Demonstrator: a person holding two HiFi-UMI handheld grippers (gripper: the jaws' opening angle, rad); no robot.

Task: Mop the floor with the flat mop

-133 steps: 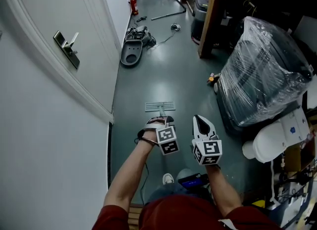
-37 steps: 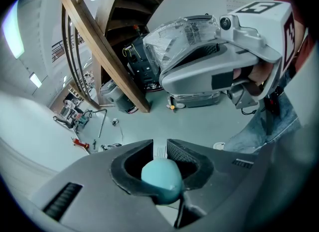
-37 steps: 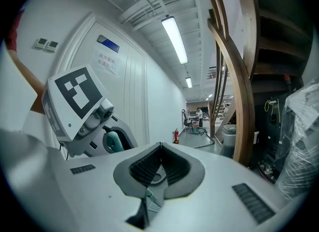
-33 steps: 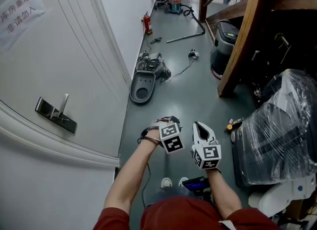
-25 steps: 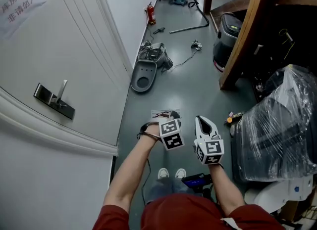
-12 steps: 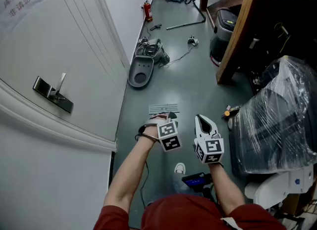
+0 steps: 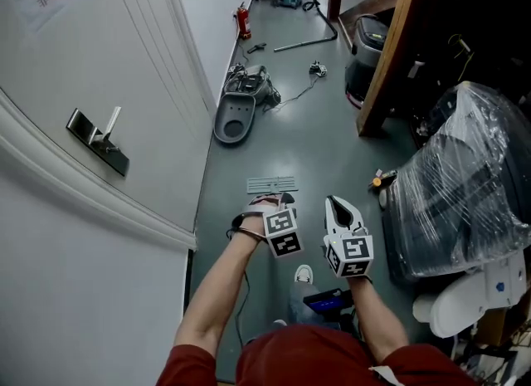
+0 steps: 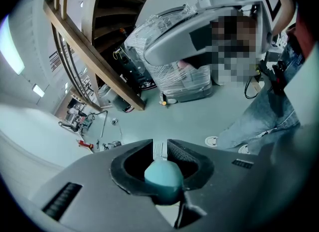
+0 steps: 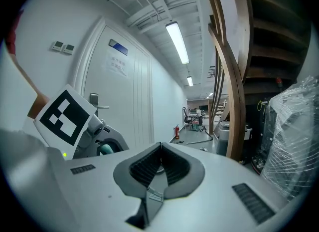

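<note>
Left gripper is clamped round the teal tip of the mop handle, jaws hugging it on both sides, and the mop head lies flat on the grey floor just ahead of the grippers. Right gripper sits just beside the left one, jaws pressed together with nothing between them. To the left, the lane is bounded by a white door with its lever. To the right, a big plastic-wrapped load crowds in, with a small orange bit on the floor at its near corner. Farther up the lane, a grey shell lies by the wall with a tangle of cable behind it, and that is the nearest thing ahead of the mop head. A wooden post slants down on the right, and beyond it lie a pipe and a red extinguisher by the wall. One shoe shows below the grippers.
</note>
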